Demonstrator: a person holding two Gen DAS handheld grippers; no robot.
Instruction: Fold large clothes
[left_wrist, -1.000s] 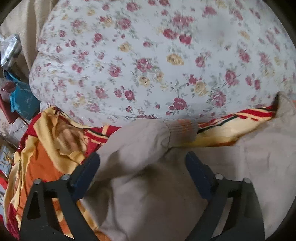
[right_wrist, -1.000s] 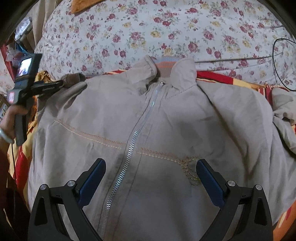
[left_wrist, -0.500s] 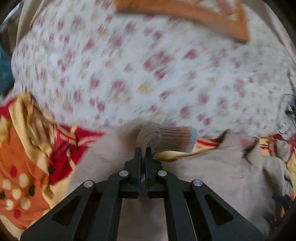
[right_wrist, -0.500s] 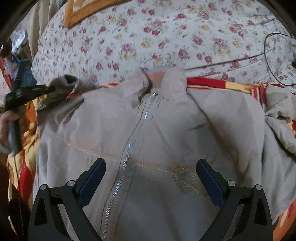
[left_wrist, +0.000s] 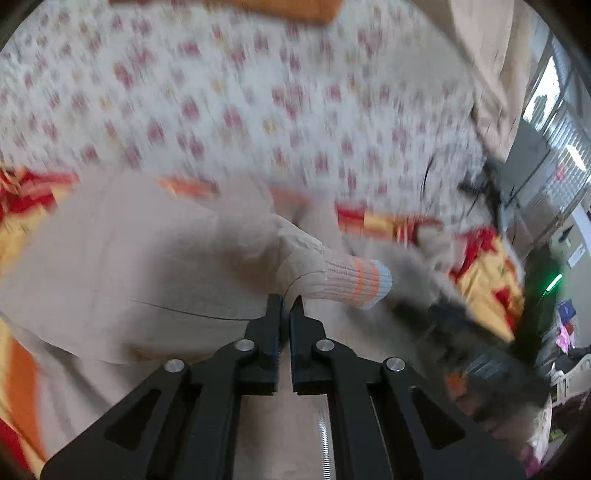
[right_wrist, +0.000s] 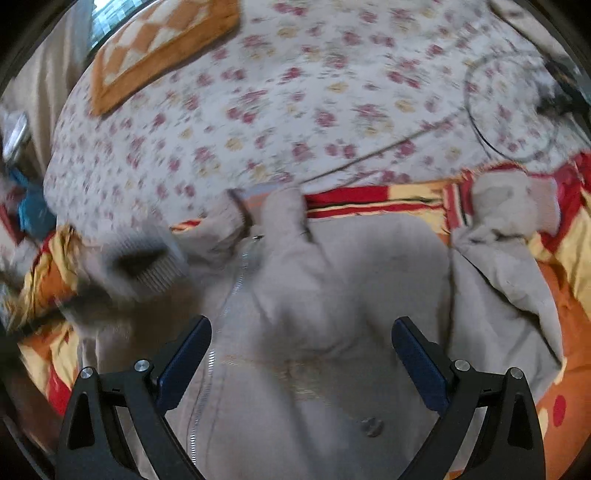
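A: While the left tool (left_wrist: 285, 301) points down at the bed, we see its jaws pinched almost together on the beige fabric of the jacket sleeve (left_wrist: 258, 254), just behind the ribbed cuff (left_wrist: 356, 282).

B: Cuff detail?

A: Cream rib knit, two orange bands, pale blue edge. It sticks out to the right past the fingertips (left_wrist: 275, 306). Sleeve is lifted over the jacket body.

B: Right tool?

A: We read the right tool (right_wrist: 301, 354) as wide apart, nothing between the blue pads (right_wrist: 186, 356). It hangs over the chest of the jacket (right_wrist: 332, 332).

B: Where's the jacket?

A: Front up on an orange, red and yellow blanket (right_wrist: 565, 280) on the bed, collar toward the floral sheet (right_wrist: 295, 103). Zipper (right_wrist: 236, 280) runs down left of centre and looks closed. Other sleeve (right_wrist: 513, 210) is bunched at the right edge, cuff on the blanket.

B: Any labels, brands, text?

A: None we can read. Both views are motion-blurred. We see a stitched line across the chest and a round metal snap (right_wrist: 371, 426) near the bottom, no legible marking on either.

B: Anything else?

A: Orange and white checked pillow (right_wrist: 159, 44) at the top left on the sheet, thin dark cable (right_wrist: 491, 122) looped at the right.
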